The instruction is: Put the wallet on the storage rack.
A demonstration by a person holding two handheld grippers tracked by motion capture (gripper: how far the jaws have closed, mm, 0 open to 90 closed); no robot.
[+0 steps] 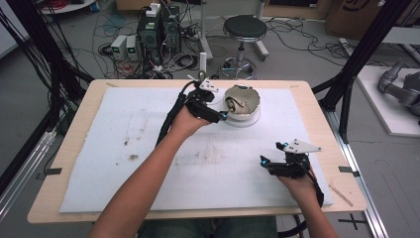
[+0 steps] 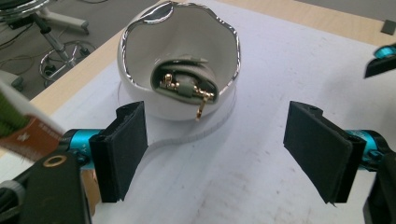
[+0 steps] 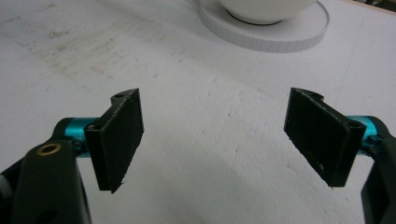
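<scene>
Your left hand-held gripper gapes wide beside the bowl near the counter's far edge; nudging could tip it.

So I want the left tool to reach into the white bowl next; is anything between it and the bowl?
Nothing visible. The left tool, jaws apart, faces the bowl across bare white mat. The bowl tilts toward it on a white ring, with a greenish item with gold parts inside.
</scene>
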